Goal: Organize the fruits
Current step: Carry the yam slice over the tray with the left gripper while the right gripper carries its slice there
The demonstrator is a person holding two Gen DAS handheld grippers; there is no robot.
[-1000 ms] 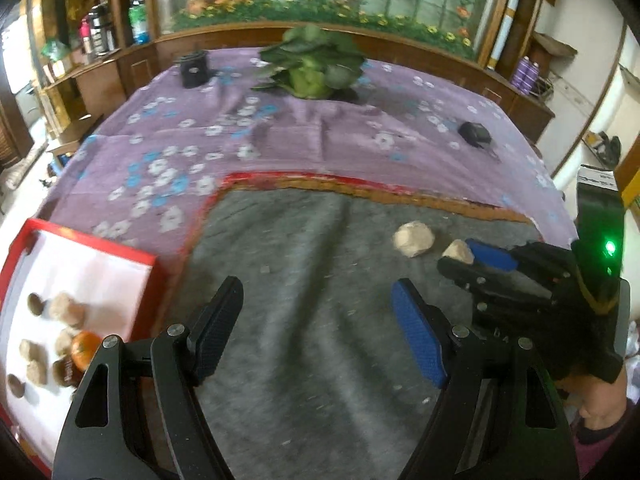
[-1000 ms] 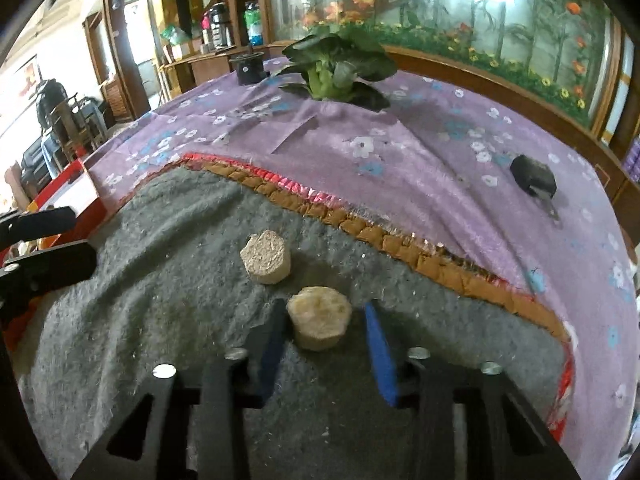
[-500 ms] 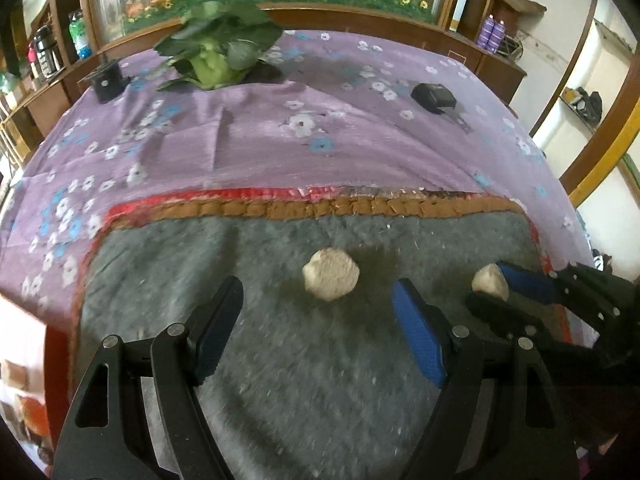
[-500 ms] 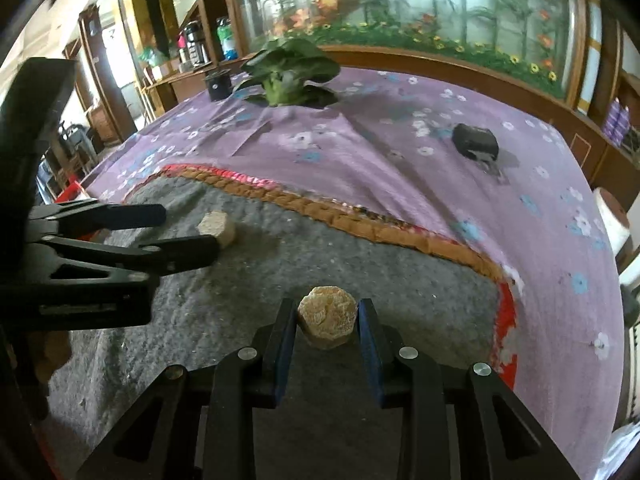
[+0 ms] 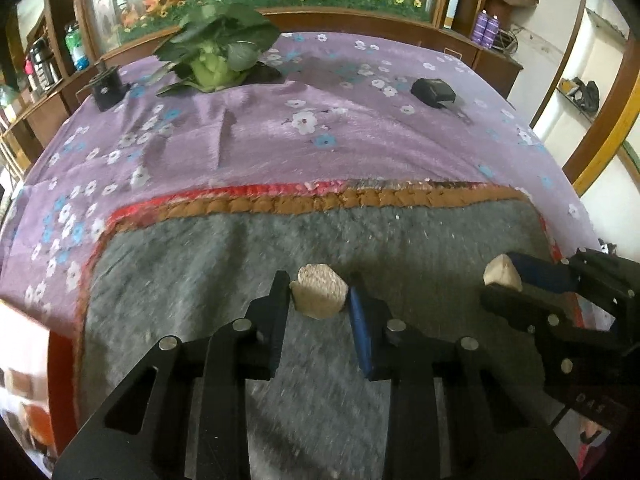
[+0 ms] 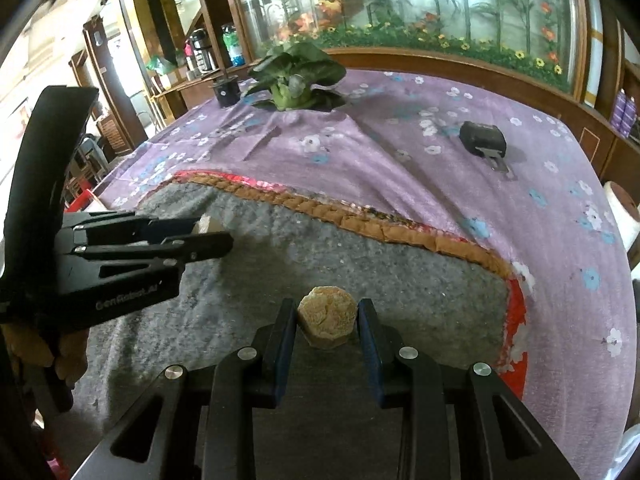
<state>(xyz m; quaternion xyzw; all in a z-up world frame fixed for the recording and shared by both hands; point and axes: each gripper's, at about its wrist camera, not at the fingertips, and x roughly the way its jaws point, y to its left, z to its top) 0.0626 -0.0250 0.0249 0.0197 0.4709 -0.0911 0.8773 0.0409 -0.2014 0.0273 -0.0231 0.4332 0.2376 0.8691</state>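
Observation:
My left gripper (image 5: 319,300) is shut on a pale beige faceted fruit (image 5: 318,290) just above the grey felt mat (image 5: 240,248). My right gripper (image 6: 326,322) is shut on a second tan faceted fruit (image 6: 327,322) over the same mat (image 6: 400,264). The right gripper also shows in the left wrist view (image 5: 512,282) at the right, holding its fruit (image 5: 501,273). The left gripper shows in the right wrist view (image 6: 208,232) at the left, its fruit (image 6: 205,222) mostly hidden. A red-rimmed white tray (image 5: 60,384) with blurred fruits lies at the lower left.
A purple flowered cloth (image 5: 320,128) covers the table beyond the mat. On it stand a leafy green vegetable (image 5: 214,54), a black cylinder (image 5: 106,88) and a small black device (image 5: 433,91). A wooden-framed flower panel (image 6: 400,4) backs the table.
My left gripper moved forward to the beige fruit and shut on it. My right gripper stayed shut on its fruit and lifted slightly.

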